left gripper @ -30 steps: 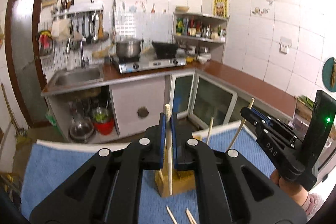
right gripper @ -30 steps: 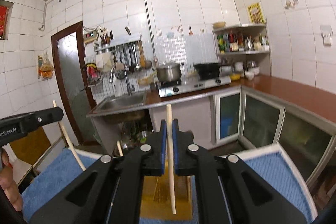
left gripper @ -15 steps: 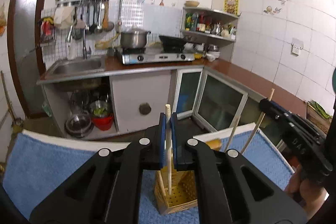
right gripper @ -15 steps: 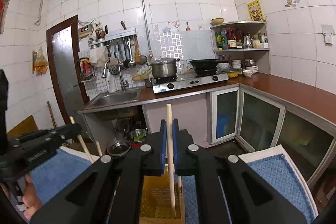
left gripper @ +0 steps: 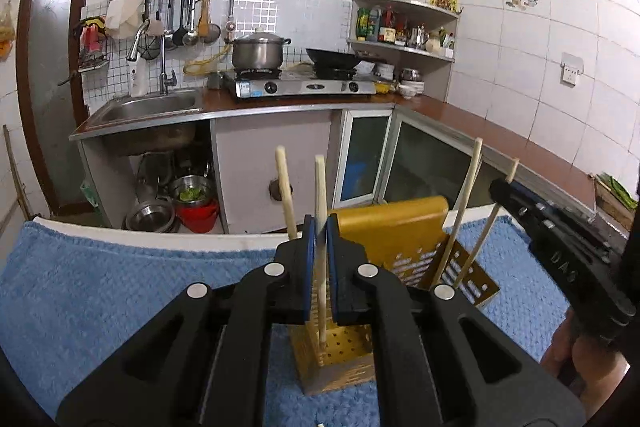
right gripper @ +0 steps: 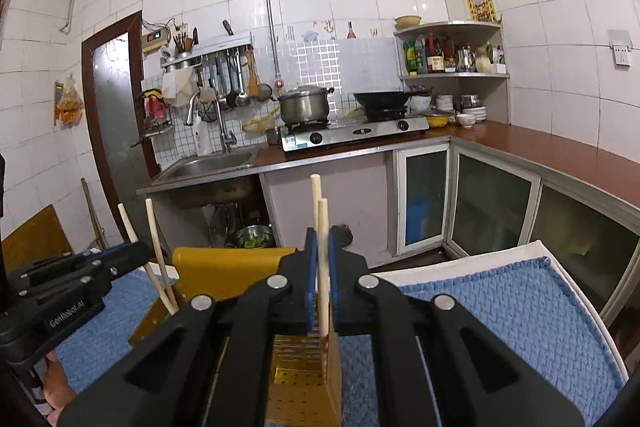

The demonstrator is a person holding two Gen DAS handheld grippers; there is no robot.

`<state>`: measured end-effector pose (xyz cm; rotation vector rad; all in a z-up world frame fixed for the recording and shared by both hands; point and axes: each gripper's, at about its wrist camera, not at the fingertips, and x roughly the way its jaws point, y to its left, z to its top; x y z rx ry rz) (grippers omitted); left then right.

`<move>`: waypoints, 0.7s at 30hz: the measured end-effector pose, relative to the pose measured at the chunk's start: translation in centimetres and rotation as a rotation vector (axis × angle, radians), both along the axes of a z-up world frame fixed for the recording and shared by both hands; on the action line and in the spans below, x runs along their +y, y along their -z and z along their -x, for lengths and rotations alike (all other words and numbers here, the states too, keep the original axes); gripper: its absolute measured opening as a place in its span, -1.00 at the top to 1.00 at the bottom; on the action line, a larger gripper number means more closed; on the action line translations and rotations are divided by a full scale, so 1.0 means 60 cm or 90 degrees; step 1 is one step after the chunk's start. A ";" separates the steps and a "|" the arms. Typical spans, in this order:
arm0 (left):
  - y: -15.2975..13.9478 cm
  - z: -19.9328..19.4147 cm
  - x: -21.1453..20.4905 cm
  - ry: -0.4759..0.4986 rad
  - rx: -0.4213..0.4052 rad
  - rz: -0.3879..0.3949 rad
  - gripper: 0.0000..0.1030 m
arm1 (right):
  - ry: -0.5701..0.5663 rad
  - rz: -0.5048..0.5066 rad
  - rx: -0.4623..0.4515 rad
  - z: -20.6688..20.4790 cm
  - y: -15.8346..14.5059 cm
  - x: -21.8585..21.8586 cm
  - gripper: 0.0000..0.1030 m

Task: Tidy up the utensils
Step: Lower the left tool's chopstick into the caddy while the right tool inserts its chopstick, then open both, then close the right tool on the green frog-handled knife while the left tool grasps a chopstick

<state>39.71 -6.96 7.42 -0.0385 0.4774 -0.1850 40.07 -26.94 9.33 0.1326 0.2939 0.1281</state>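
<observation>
While I am watching through both wrist cameras, my left gripper [left gripper: 320,267] is clenching one pale wooden chopstick [left gripper: 321,211] between its blue pads, holding it nearly upright. Its lower end is reaching down inside the gold perforated utensil holder [left gripper: 340,355], which is standing on the blue towel [left gripper: 100,287] covering the worktop. A second chopstick [left gripper: 286,195] is leaning just left of the held one; where its foot rests is hidden behind the gripper.

My right gripper [right gripper: 322,287] is likewise clamping a chopstick [right gripper: 323,251] upright, its lower part running down into the holder [right gripper: 304,359] right below the pads. Another chopstick [right gripper: 316,199] is rising just behind it. From this side I am seeing the left gripper [right gripper: 120,259] at the left edge with its own stick [right gripper: 128,223] poking above it, and a further one [right gripper: 158,251] leaning beside it over the holder's slotted side. A hand [right gripper: 58,387] is showing at the lower left.

In the left view the right gripper [left gripper: 560,251] is sitting toward the right edge of the towel, with two sticks [left gripper: 466,203] slanting down to the holder's tall rounded back panel [left gripper: 396,223].

Beyond the towel's far edge, the kitchen counter is carrying a steel sink [left gripper: 156,107], a gas stove [left gripper: 304,87] with a lidded pot [left gripper: 260,51] and a dark wok [left gripper: 334,57]. A corner shelf [left gripper: 404,27] of bottles is hanging further right.
</observation>
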 end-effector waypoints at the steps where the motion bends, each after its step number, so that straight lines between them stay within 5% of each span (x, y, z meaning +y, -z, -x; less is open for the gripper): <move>1: 0.005 0.000 0.002 -0.003 0.005 0.000 0.91 | 0.000 0.001 0.000 0.003 0.000 0.000 0.88; 6: 0.015 0.002 0.023 -0.014 0.031 0.020 0.89 | -0.015 0.000 0.019 0.019 -0.002 0.000 0.84; 7: 0.013 0.006 0.026 -0.016 0.032 0.022 0.76 | -0.012 0.004 0.020 0.022 -0.003 0.000 0.80; 10: 0.001 0.026 0.035 -0.022 0.031 0.029 -0.13 | -0.006 0.003 0.021 0.043 -0.014 -0.003 -0.02; 11: -0.005 0.036 0.037 -0.027 0.024 0.027 -0.34 | -0.005 0.000 0.015 0.057 -0.019 -0.007 -0.02; 15: -0.015 0.075 0.048 -0.032 0.018 -0.001 -0.46 | 0.004 0.004 0.031 0.088 -0.023 -0.016 -0.02; 17: -0.015 0.089 0.059 -0.034 0.024 0.002 -0.72 | 0.018 0.001 0.045 0.108 -0.017 -0.027 -0.04; 21: -0.008 0.128 0.079 -0.048 0.029 -0.002 -0.90 | 0.041 0.002 0.069 0.147 0.004 -0.039 -0.21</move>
